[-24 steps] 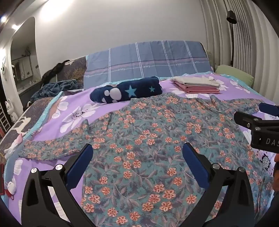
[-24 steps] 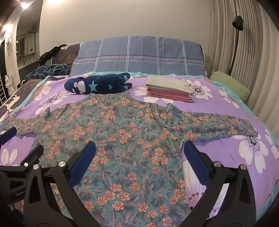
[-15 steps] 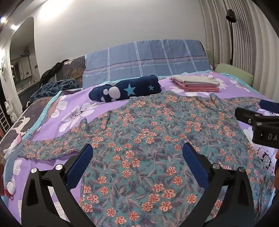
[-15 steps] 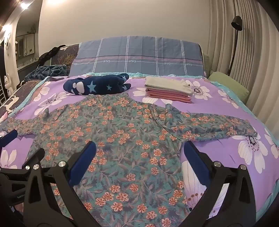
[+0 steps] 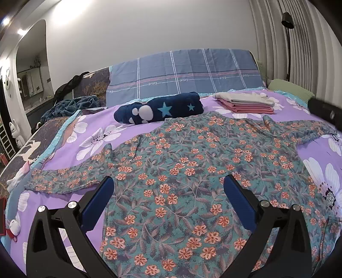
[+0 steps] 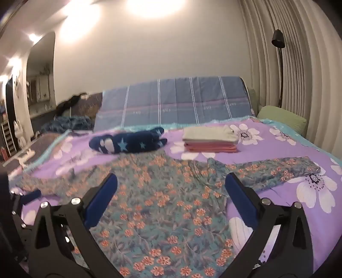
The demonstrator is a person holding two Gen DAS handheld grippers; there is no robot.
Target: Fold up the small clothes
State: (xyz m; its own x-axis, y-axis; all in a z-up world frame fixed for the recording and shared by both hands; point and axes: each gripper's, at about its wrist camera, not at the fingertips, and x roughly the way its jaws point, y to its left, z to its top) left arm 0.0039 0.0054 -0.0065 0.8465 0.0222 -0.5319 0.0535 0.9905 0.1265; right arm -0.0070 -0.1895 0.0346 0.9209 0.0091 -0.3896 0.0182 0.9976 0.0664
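Observation:
A teal long-sleeved top with orange flowers (image 5: 192, 171) lies spread flat on the purple flowered bedspread (image 5: 132, 121), sleeves out to both sides. It also shows in the right wrist view (image 6: 162, 196). My left gripper (image 5: 168, 198) is open and empty, low over the top's lower left part. My right gripper (image 6: 171, 196) is open and empty over the top's lower right part. The right gripper's body shows at the right edge of the left wrist view (image 5: 325, 111). The left gripper shows at the left edge of the right wrist view (image 6: 23, 198).
A rolled navy blanket with stars (image 5: 160, 109) and a stack of folded cream and pink clothes (image 5: 245, 102) lie beyond the top. A blue checked headboard cover (image 5: 183, 74), a green pillow (image 5: 288, 87) and a curtain with a lamp (image 5: 286, 19) stand behind.
The right wrist view has tilted up and blurred as the right gripper swings low over the top. The left gripper has shifted slightly; the right gripper's body now sits higher in its view.

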